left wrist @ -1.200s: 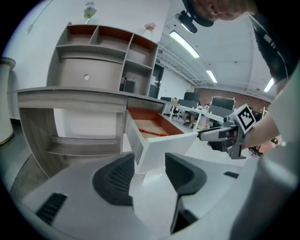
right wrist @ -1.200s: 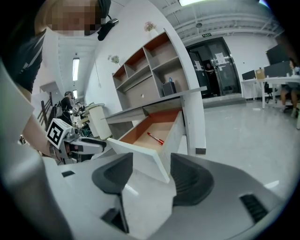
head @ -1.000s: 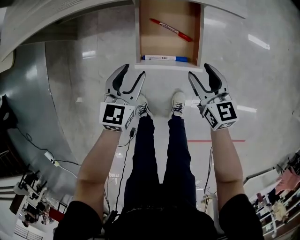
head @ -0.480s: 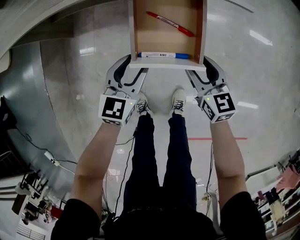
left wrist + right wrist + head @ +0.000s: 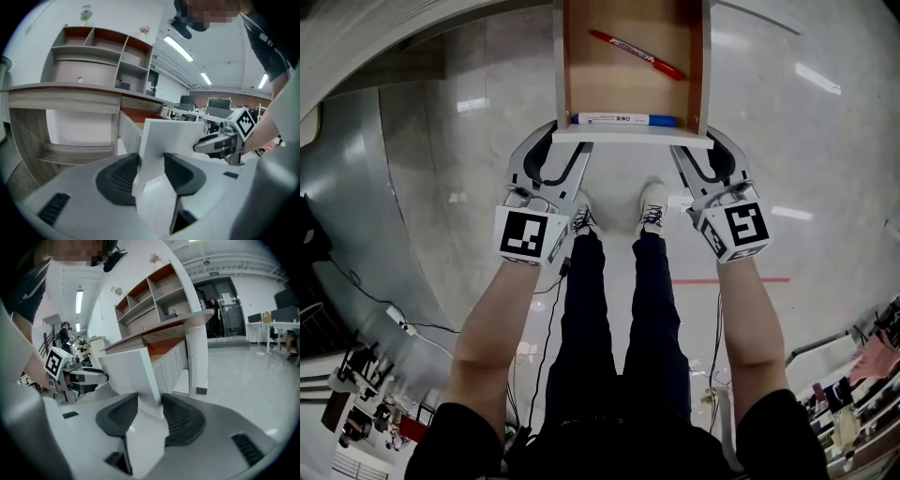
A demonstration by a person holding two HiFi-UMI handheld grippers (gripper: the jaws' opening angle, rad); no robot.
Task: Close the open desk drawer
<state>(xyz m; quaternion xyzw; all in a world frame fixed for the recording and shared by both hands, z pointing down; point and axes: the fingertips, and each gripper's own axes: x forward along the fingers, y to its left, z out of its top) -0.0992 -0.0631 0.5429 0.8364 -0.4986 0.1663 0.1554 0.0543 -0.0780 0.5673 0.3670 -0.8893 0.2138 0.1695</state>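
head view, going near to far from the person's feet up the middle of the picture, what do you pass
shoes → drawer front → blue marker → red marker

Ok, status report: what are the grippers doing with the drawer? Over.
On left gripper and right gripper, jaws just closed on white drawer front, one per corner. Open: wooden desk drawer, red pen and white marker inside. Nothing seen blocking it.
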